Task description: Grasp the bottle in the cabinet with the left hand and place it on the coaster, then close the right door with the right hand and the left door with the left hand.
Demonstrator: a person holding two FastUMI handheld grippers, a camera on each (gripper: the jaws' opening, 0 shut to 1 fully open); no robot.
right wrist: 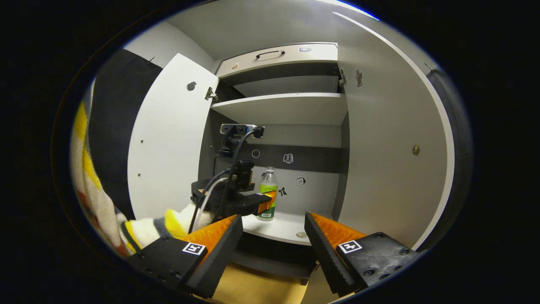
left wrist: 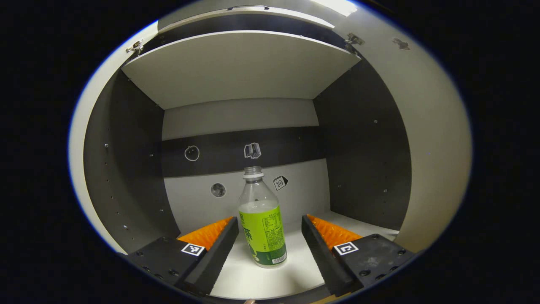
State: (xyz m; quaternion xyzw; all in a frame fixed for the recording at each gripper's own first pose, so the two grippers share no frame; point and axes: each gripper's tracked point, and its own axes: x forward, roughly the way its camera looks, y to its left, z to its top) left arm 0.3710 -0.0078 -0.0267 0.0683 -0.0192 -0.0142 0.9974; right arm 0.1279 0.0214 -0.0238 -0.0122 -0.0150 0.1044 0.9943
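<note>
Bottle (left wrist: 262,219) upright on cabinet shelf (left wrist: 270,278), dead ahead between spread fingers of left claw (left wrist: 270,236), untouched; right claw (right wrist: 273,240) likewise open, farther back.

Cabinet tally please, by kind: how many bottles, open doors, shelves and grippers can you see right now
Bottles: 1, the bottle
Open doors: 2, the left door and the right door
Shelves: 2, the upper shelf and the lower shelf
Grippers: 2, the left gripper and the right gripper
Total: 7

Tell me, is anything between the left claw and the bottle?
No. In the left gripper view, the open left claw faces the bottle with just bare shelf between them.
</note>
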